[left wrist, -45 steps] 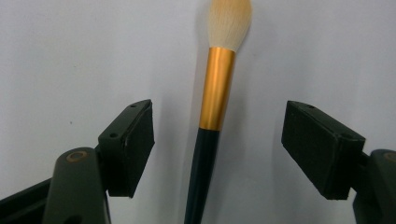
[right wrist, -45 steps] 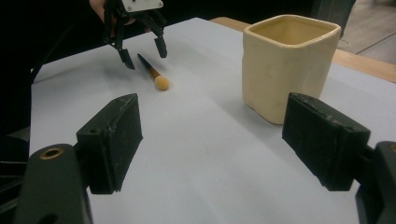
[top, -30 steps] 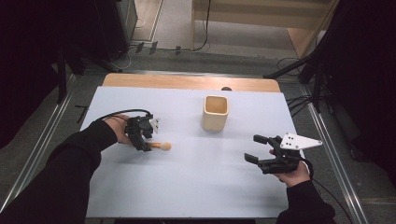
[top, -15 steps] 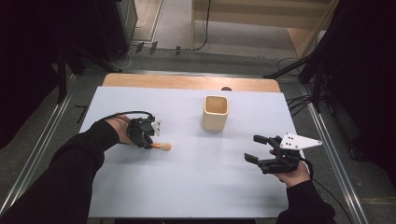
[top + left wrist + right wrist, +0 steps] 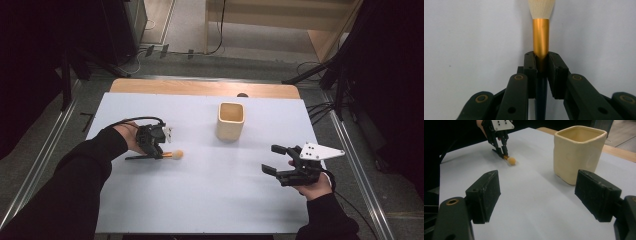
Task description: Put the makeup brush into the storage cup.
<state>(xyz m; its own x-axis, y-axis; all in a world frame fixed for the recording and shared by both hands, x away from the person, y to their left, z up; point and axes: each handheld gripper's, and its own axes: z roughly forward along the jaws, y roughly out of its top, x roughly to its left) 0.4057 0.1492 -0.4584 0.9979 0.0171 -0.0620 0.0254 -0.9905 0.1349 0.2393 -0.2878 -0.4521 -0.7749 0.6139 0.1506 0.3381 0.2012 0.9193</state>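
Left gripper [image 5: 159,151] has shifted slightly, clamped on the one brush [image 5: 541,30]
Right gripper [image 5: 273,159] unmoved, jaws apart; one cup [image 5: 230,121] on the table [image 5: 210,200]

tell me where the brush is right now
In the high view the brush lies on the left half of the white table, gripped at its gold ferrule by the left gripper, with the cream cup off to its right.

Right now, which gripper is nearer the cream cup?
Roughly even, the right slightly nearer. The right gripper hangs open in front of the cream cup, off to its right side. The left gripper is off to the cup's left, shut on the brush.
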